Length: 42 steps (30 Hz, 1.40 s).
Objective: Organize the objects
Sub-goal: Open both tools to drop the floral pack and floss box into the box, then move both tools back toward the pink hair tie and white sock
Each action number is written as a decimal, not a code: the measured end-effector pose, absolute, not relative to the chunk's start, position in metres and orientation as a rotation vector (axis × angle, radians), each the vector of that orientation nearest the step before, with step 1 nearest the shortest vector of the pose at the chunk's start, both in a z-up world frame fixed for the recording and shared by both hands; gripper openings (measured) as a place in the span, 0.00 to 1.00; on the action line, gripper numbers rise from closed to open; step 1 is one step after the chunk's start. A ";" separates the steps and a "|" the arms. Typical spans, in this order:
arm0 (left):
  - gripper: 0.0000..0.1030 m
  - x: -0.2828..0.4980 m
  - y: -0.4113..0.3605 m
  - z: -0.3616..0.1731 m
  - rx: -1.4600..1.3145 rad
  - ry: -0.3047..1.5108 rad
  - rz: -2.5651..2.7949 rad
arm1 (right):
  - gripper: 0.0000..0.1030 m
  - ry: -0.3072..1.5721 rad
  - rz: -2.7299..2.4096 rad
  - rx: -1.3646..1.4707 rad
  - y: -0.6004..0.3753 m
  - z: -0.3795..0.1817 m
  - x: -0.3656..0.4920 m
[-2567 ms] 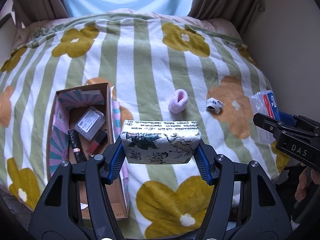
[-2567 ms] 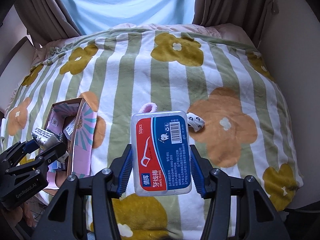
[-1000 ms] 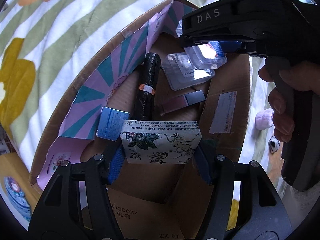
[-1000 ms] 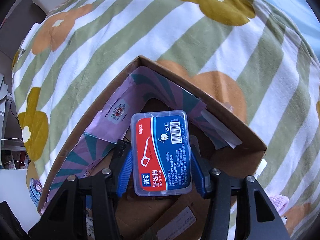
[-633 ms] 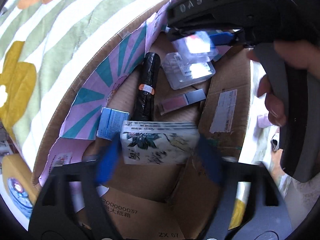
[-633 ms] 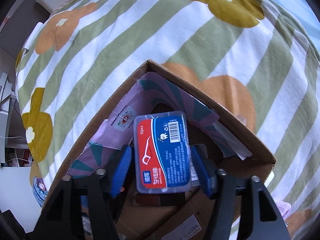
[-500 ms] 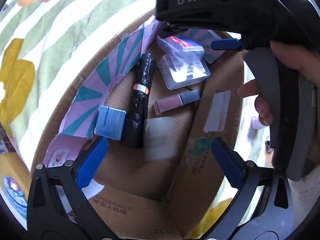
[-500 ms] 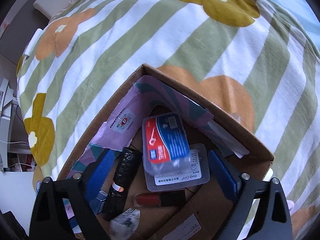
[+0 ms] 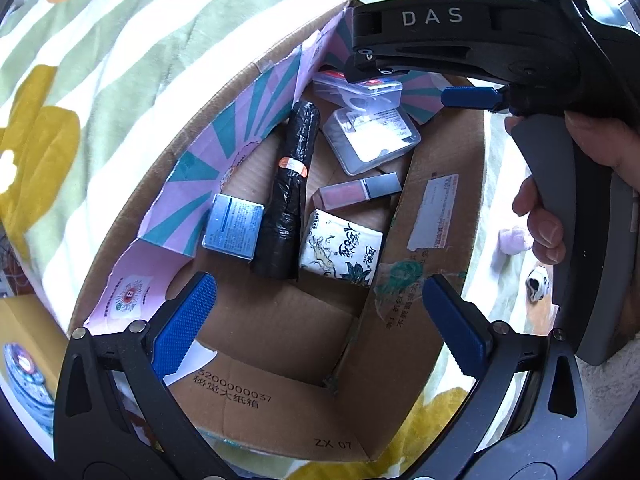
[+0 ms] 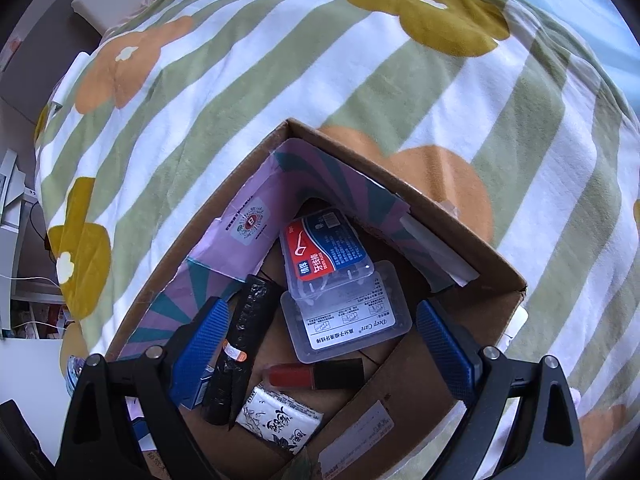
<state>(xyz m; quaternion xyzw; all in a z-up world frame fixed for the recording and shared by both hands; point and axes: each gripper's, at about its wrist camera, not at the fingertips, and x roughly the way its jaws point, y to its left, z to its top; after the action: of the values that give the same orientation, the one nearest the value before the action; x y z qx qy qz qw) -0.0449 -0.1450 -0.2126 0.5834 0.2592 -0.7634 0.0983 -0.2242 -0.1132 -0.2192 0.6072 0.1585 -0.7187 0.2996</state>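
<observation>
Left wrist view: the left hand-held gripper (image 9: 320,324) gapes empty above the cardboard box (image 9: 436,280); just ahead lies the tissue pack (image 9: 340,250), light and squashy, best pinched across its short sides

Right wrist view: the right hand-held gripper (image 10: 320,344) is spread wide and empty over the floss case (image 10: 326,256), a light, stiff, slick plastic box resting on a clear case (image 10: 352,316); grip its long edges

Green-and-white striped blanket (image 10: 248,92) with ochre and orange flowers; brown cardboard box (image 9: 432,264), pink-teal lining.

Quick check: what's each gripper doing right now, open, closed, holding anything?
Left gripper: open, holding nothing, above the box.
Right gripper: open, holding nothing; the floss case lies in the box.
</observation>
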 end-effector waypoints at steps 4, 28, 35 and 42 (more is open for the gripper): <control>1.00 -0.044 -0.146 -0.202 1.720 0.751 -2.281 | 0.91 0.423 -1.923 1.594 -0.109 -0.204 -0.218; 1.00 -0.061 -0.113 -0.096 1.759 0.473 -2.606 | 0.91 0.261 -2.301 1.537 0.021 -0.061 -0.141; 1.00 -0.075 -0.079 -0.075 1.756 0.317 -2.743 | 0.91 0.112 -2.483 1.574 0.097 -0.043 -0.112; 1.00 -0.082 -0.034 -0.060 1.757 0.243 -2.897 | 0.91 -0.043 -2.659 1.660 0.172 -0.041 -0.072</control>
<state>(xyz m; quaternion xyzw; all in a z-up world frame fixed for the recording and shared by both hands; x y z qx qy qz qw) -0.0821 -0.0339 -0.0601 0.5132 0.0709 -0.8458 -0.1272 -0.0721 0.1718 -0.0408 0.5295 -0.0139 -0.8482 0.0035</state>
